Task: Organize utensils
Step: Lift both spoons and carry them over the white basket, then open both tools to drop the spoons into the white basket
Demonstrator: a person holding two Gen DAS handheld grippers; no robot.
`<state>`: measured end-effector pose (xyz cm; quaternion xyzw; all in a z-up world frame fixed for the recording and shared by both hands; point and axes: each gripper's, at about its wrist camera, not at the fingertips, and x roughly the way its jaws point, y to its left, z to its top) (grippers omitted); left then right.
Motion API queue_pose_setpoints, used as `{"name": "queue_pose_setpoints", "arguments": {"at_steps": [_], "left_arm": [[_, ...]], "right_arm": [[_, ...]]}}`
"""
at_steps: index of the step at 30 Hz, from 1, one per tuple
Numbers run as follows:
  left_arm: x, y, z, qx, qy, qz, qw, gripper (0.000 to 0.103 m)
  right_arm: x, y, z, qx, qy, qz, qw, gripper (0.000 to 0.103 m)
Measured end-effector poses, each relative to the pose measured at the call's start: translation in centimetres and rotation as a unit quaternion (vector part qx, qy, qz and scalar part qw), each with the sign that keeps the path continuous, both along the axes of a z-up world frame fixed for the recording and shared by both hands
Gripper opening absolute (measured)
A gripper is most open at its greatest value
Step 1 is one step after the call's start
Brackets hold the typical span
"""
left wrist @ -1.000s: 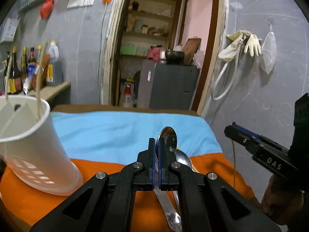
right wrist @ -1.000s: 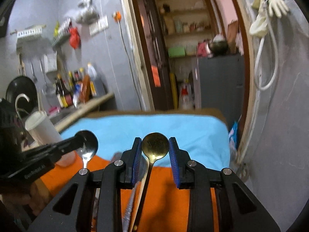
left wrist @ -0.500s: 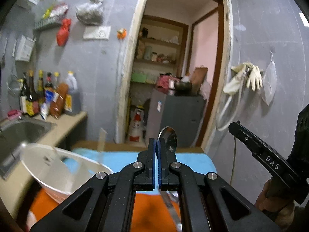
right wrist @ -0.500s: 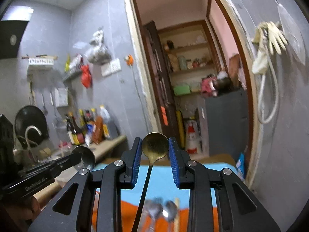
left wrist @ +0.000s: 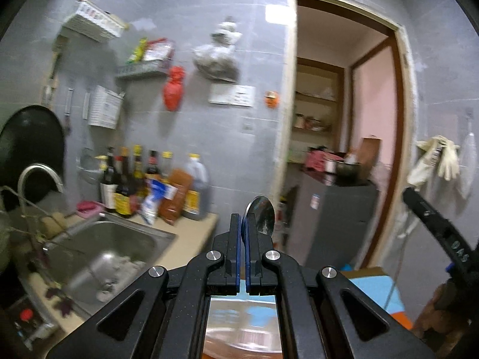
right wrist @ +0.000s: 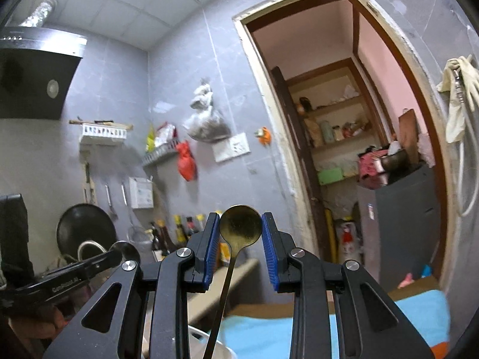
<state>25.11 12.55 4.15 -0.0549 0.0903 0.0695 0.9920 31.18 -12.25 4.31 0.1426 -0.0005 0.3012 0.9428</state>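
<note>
left wrist view: left gripper [left wrist: 242, 233] pinched almost flat on a silver spoon [left wrist: 260, 214], bowl poking up past the tips, handle hidden below, so its long axis runs along the fingers, bowl forward. under the frame, a blurred pale rim, possibly the holder, too smeared to call. over to the right wrist view: right gripper [right wrist: 241, 251] set part-way apart, clamping a gold spoon [right wrist: 239, 229] by the sides of its bowl, bowl up, slim handle hanging down and slightly left toward a white cup rim [right wrist: 194, 336] at the bottom edge. beyond, blue cloth [right wrist: 404, 326], sink [left wrist: 110, 248], bottles [left wrist: 131, 179]. risk, as i judge it: a grip on a round bowl edge is shallow, so a tilt could swing the handle, miss the cup, or let it slip.
</note>
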Motion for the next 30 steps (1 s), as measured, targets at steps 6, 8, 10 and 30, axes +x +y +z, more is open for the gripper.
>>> {"name": "queue_pose_setpoints", "arguments": {"at_steps": [6,8,10,30], "left_arm": [[0.9,3.6,-2.2,0.014,-0.012,0.039,0.9991,0.0],[1.6,4.2,-3.3,0.022,-0.015,0.047,0.9986,0.0],[2.2,4.6,-4.4,0.028,-0.018,0.05,0.9982,0.0],[3.4,6.3,-9.9,-0.03,-0.029,0.001,0.9991,0.001]], "right_arm": [[0.2,3.6,-1.4,-0.007,-0.015,-0.01,1.0,0.026],[0.4,4.5,-2.4,-0.018,-0.017,-0.011,1.0,0.026],[0.6,5.3,-3.5,-0.029,-0.018,-0.012,0.999,0.026],[1.3,8.2,-8.7,-0.102,-0.01,-0.004,0.995,0.027]]}}
